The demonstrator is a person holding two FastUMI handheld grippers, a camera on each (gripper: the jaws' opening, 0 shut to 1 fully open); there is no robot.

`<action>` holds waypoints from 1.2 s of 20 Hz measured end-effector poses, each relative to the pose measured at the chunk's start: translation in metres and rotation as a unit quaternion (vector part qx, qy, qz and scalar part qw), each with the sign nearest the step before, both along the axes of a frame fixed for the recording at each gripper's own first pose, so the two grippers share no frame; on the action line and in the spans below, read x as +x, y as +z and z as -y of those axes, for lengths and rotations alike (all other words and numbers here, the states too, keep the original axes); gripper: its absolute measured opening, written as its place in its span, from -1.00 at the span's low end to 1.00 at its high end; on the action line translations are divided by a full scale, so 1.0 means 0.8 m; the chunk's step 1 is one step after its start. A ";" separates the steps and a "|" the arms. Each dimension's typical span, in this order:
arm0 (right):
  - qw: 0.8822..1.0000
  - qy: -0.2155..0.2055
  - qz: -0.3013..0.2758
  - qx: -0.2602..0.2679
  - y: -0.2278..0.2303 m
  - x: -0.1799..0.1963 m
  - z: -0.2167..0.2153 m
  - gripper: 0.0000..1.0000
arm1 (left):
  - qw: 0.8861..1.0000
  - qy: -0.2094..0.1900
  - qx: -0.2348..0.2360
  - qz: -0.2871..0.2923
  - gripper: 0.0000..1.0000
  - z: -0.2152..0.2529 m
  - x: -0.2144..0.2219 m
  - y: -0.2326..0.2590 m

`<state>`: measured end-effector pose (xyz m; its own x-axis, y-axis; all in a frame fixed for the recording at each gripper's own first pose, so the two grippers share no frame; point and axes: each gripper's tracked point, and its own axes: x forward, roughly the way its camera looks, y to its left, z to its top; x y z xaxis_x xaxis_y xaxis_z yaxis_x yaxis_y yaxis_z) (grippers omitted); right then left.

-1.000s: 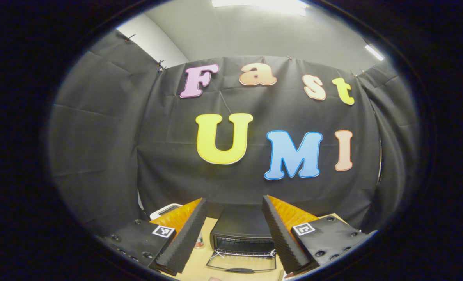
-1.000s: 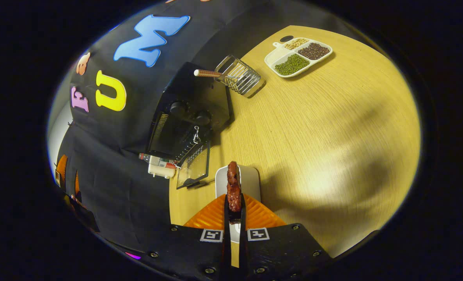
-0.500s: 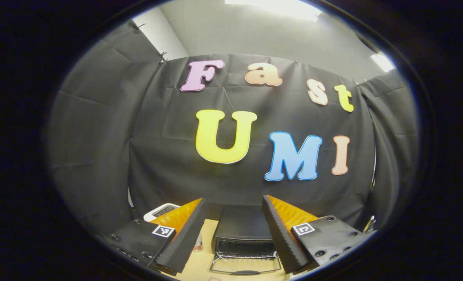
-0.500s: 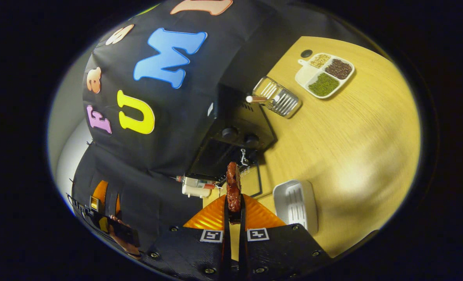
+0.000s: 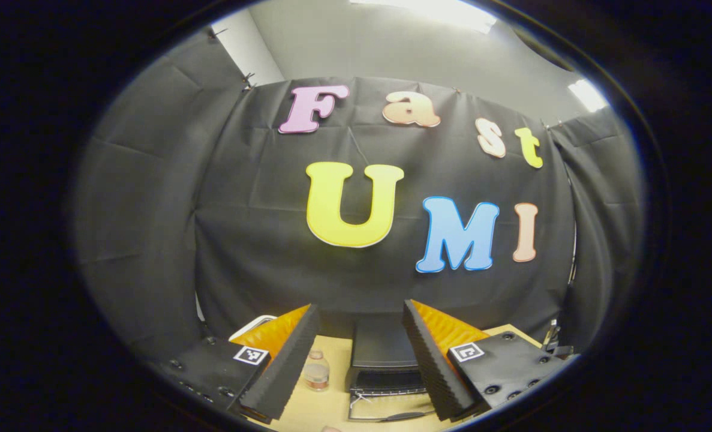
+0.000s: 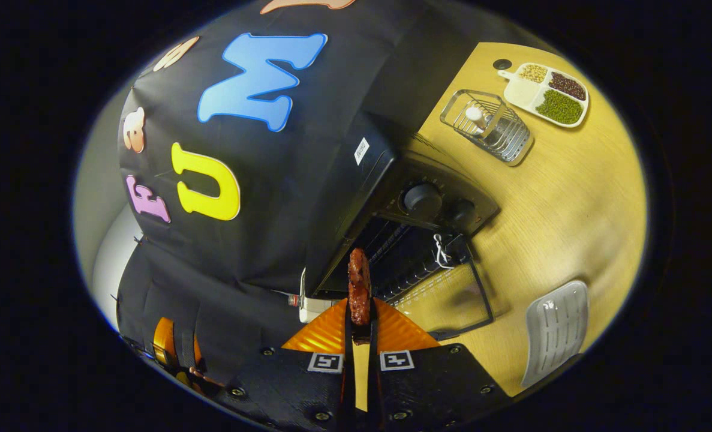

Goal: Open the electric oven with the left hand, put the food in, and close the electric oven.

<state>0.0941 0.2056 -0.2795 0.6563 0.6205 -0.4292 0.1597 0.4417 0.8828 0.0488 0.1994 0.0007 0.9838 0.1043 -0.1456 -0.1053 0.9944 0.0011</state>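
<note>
The black electric oven (image 6: 391, 204) stands against the booth wall with its glass door (image 6: 445, 300) folded down flat on the table. My right gripper (image 6: 359, 318) is shut on a dark red-brown strip of food (image 6: 359, 287), held upright just in front of the open oven mouth. In the left gripper view the oven (image 5: 379, 360) sits far off between the fingers, its door (image 5: 385, 409) down. My left gripper (image 5: 360, 360) stands open and holds nothing, raised well back from the oven.
A white ridged tray (image 6: 555, 331) lies on the wooden table (image 6: 571, 198) right of the oven door. A wire rack (image 6: 489, 127) and a divided dish of beans (image 6: 547, 96) sit farther back. A small bottle (image 5: 316, 372) stands left of the oven.
My right gripper has carried the food closer to the oven, whose open mouth now looms large. The left gripper has drifted slightly, staying open.
</note>
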 end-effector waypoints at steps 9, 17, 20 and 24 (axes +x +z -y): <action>0.997 -0.074 -0.036 0.013 -0.056 0.072 -0.057 -0.84 | 0.999 -0.005 0.001 -0.043 0.89 -0.032 -0.026 -0.041; 0.985 -0.164 -0.057 0.015 -0.086 0.117 -0.064 -0.83 | 0.998 0.020 0.003 -0.066 0.88 -0.077 -0.050 -0.050; 0.984 -0.162 -0.044 -0.054 -0.096 0.122 -0.059 -0.72 | 0.996 0.039 0.000 -0.079 0.89 -0.092 -0.064 -0.061; 0.981 -0.123 -0.033 -0.149 -0.096 0.104 -0.045 -0.01 | 0.995 0.047 -0.015 -0.086 0.89 -0.087 -0.061 -0.070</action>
<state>0.1774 0.2420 -0.3567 0.7349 0.2871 -0.6144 0.3464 0.6199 0.7041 0.0002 0.2691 -0.0557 0.9300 0.1884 -0.3156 -0.1996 0.9799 -0.0030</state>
